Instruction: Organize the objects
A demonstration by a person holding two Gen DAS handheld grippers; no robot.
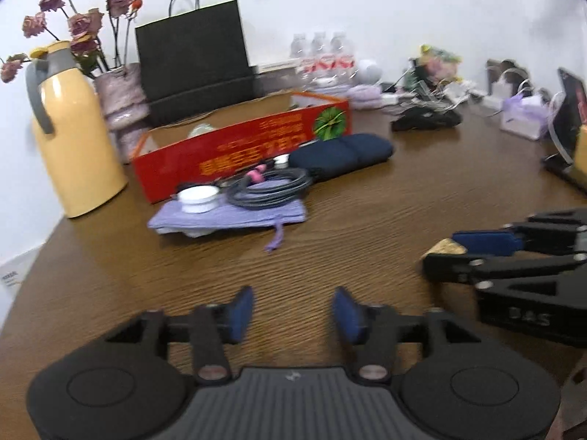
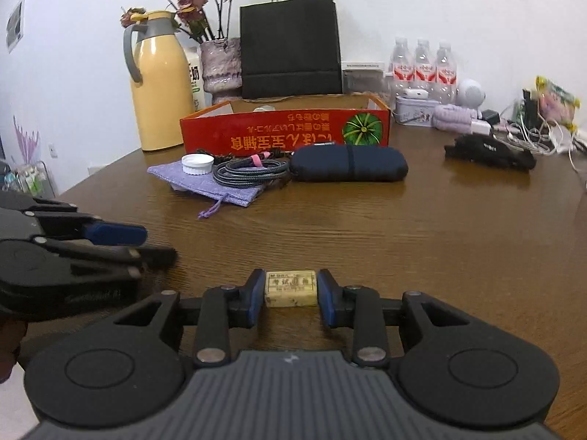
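A small beige eraser [image 2: 290, 289] with printed characters sits between the blue pads of my right gripper [image 2: 290, 283], which is shut on it just above the brown wooden table [image 2: 385, 242]. In the left wrist view the same eraser [image 1: 444, 247] peeks out of the right gripper [image 1: 442, 253] at the right edge. My left gripper [image 1: 293, 311] stands open over the table with nothing between its pads; it also shows at the left of the right wrist view, left gripper [image 2: 157, 245]. A red cardboard box [image 2: 286, 139] stands open-topped at the back.
In front of the box lie a purple drawstring pouch [image 2: 205, 181], a white cap [image 2: 197, 163], a coiled cable [image 2: 253, 170] and a dark blue case [image 2: 348, 164]. A yellow jug [image 2: 159, 84], flower vase [image 2: 220, 66], black bag [image 2: 290, 47] and bottles [image 2: 422, 66] line the wall.
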